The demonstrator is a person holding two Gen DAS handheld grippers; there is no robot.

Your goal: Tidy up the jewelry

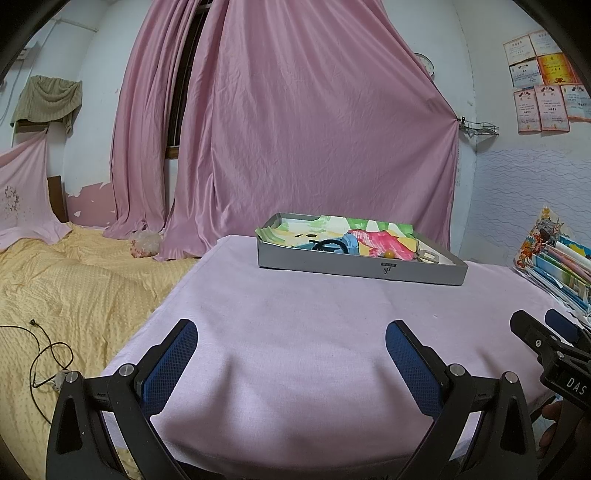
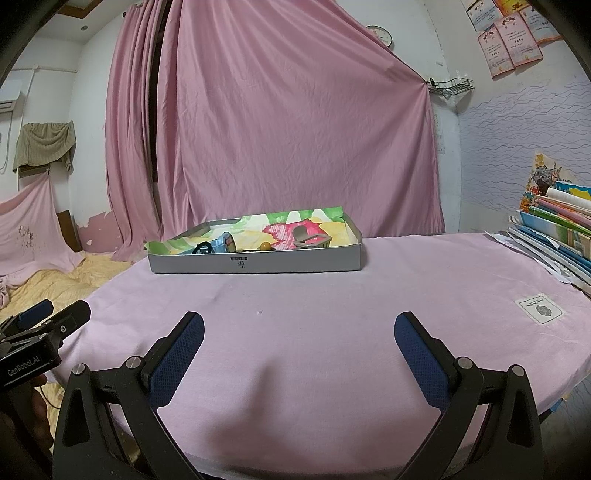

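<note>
We find both the left hand-held gripper and right hand-held gripper spread wide, empty, above the pink-clothed worktop; shallow grey cardboard tray well beyond.

Back wall: a wide pink curtain hangs in folds across it, one corner drawn to the right; a dark window shows in the gap at the left
Wall, lower left: pink paint flaking off below white plaster
Right wall: pale wavy-patterned covering; framed certificates pinned high up; a small wire shelf beside the curtain's corner; a round clock half behind the fabric
Left: a bed under a yellow dotted cover; an olive cloth draped high; an air conditioner's edge
Table: covered in a pink cloth; books stacked at the right end
Light: dim, even, indoor
</note>
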